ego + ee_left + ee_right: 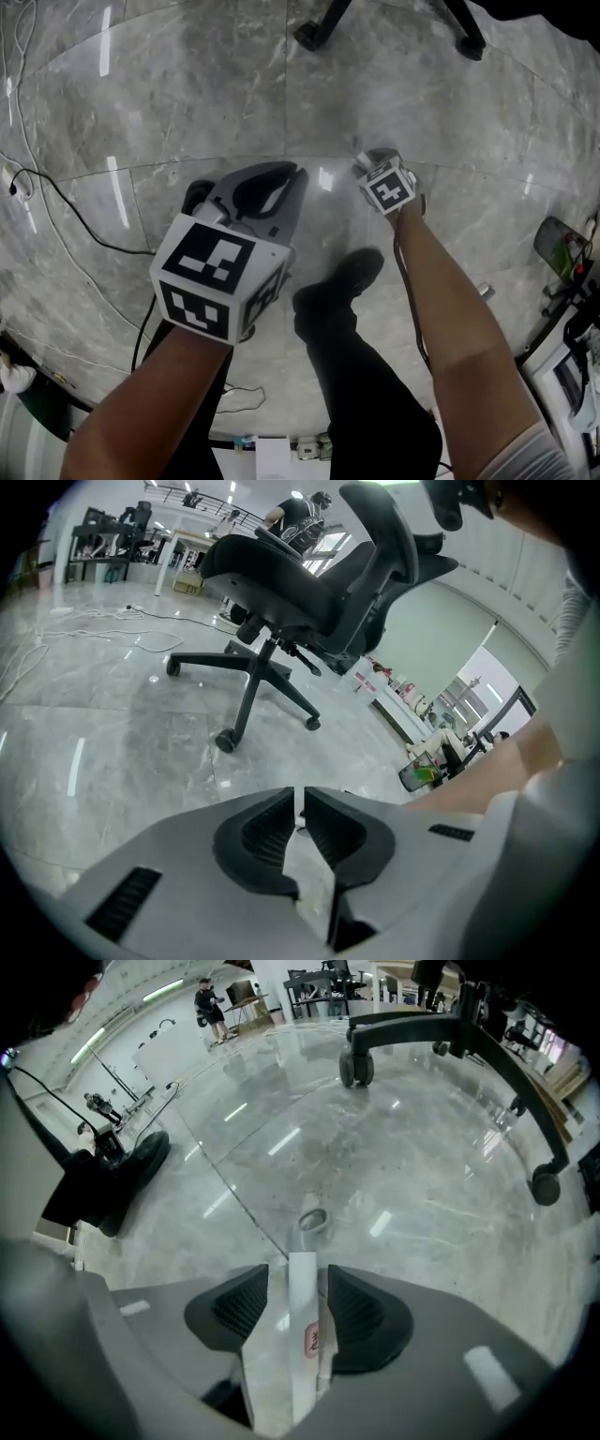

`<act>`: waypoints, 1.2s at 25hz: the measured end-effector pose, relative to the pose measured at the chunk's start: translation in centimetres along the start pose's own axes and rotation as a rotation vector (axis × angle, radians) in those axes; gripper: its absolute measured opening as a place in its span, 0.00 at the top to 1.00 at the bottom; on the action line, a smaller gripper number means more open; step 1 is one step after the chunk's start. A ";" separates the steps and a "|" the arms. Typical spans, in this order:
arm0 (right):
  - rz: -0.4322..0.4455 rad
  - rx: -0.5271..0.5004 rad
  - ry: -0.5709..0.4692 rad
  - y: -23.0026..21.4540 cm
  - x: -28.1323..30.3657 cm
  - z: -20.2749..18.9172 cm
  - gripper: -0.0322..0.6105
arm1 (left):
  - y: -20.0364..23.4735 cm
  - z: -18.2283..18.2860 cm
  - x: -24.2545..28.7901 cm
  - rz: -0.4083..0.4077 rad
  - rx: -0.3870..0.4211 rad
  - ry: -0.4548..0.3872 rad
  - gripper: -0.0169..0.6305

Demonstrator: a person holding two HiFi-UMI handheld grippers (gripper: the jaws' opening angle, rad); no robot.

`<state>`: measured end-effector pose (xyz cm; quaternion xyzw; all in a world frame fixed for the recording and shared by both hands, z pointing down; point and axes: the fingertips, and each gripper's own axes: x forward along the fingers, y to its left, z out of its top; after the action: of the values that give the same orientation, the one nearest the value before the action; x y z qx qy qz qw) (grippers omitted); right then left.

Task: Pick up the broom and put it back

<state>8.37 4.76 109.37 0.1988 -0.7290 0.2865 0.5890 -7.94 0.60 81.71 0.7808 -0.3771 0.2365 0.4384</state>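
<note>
Nearest in, my right claw [298, 1275] has its jaws apart and the broom handle [302, 1363] between them, with neither pad pressing it. The handle runs straight along the claw's own line, its ringed end [312, 1221] pointing down at the floor [422, 1176]. My left claw [300, 799] is closed and empty, well apart from the handle. I judge this grab belongs to the right.

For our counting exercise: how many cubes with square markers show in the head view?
2. One cube is close, at the lower left; the other cube is smaller, farther off, right of centre. No more appear.
</note>
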 end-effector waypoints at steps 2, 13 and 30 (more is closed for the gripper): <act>-0.034 -0.025 0.020 -0.4 0.8 0.0 0.68 | 0.5 0.0 0.3 -0.002 -0.004 -0.007 0.94; -0.087 -0.078 0.032 0.0 0.7 0.3 0.82 | 0.7 -0.3 0.5 -0.005 -0.013 -0.003 0.94; -0.197 -0.039 -0.381 1.2 -44.0 10.0 0.82 | -16.9 23.2 -16.5 -0.016 0.151 -0.179 0.94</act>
<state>10.11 -2.96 64.90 0.3082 -0.8095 0.1705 0.4697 -3.56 -7.55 49.87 0.8325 -0.3897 0.1903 0.3448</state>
